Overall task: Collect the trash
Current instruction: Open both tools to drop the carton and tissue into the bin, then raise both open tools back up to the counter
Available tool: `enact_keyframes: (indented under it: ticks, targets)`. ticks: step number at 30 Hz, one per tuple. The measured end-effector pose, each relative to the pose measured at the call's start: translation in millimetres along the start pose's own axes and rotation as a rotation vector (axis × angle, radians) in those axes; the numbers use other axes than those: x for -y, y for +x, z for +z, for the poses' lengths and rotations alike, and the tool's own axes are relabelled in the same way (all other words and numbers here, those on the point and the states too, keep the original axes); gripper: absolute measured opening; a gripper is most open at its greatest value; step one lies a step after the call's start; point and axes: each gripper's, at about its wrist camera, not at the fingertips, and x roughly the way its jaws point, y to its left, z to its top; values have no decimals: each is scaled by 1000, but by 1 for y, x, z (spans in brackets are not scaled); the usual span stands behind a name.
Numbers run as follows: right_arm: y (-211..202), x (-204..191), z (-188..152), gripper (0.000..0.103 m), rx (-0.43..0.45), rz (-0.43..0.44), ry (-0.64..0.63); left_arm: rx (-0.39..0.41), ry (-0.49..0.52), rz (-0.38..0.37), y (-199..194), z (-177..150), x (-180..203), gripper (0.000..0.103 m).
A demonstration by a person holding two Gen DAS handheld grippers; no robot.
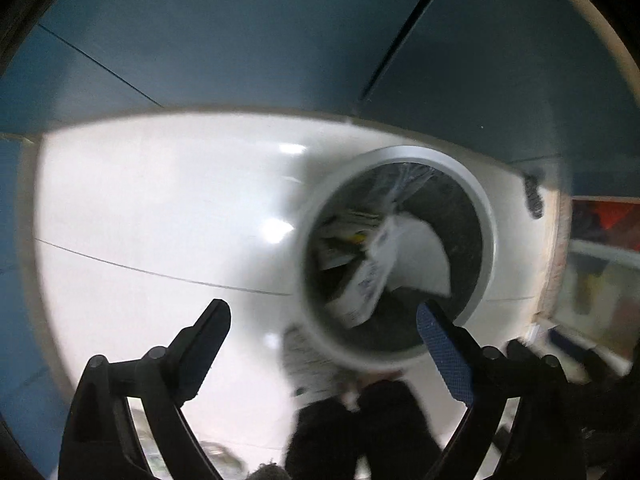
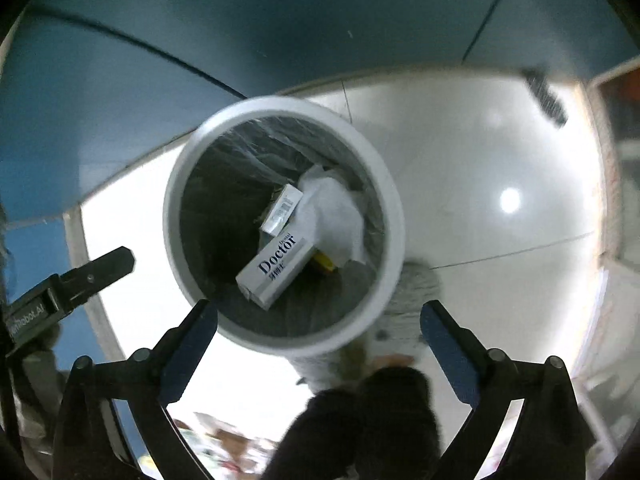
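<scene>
A round white trash bin (image 2: pixel 176 184) with a clear liner stands on the white floor, seen from above. Inside lie a white "Doctor" toothpaste box (image 2: pixel 276 270), a smaller white box (image 2: pixel 282 208), crumpled white paper (image 2: pixel 336 212) and a yellow scrap (image 2: pixel 324 262). My right gripper (image 2: pixel 318 318) is open and empty over the bin's near rim. My left gripper (image 1: pixel 323 322) is open and empty, left of the bin (image 1: pixel 482 200); the box (image 1: pixel 366 284) and paper (image 1: pixel 420 248) show blurred inside. One left finger (image 2: pixel 100 268) shows at the left of the right wrist view.
A blue wall (image 2: pixel 280 20) runs behind the bin. The person's grey slippers (image 2: pixel 416 284) and dark trouser legs (image 2: pixel 372 420) stand by the bin. A dark object (image 2: pixel 546 96) lies on the floor at far right. Colourful clutter (image 1: pixel 600 240) sits at the right edge.
</scene>
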Motion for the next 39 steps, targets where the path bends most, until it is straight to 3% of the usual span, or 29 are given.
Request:
enact_keyframes:
  ticks: [4,9,20,31,36,39]
  targets:
    - [-68,-17,-14,102,47,-87,-58,46,18,74,-80,-25,-5,95]
    - [-173,-35,-35,102,73,-132,-80,96,24,76,-183,-49,-6,95]
    - [-385,-69,-100,102,161,-106,-101,206,74,43,-357,-94,15,95]
    - [-511,-89,-156,102,251,-91,-111,279,81,19,-455,-138,29,95]
    - [-542,-93,-166,102,285,-44,-97,363,86,39,-486,-137,35,95]
    - [-560,-91,-160,102,317,17,-67,438,75,49,-505,-118,38,95]
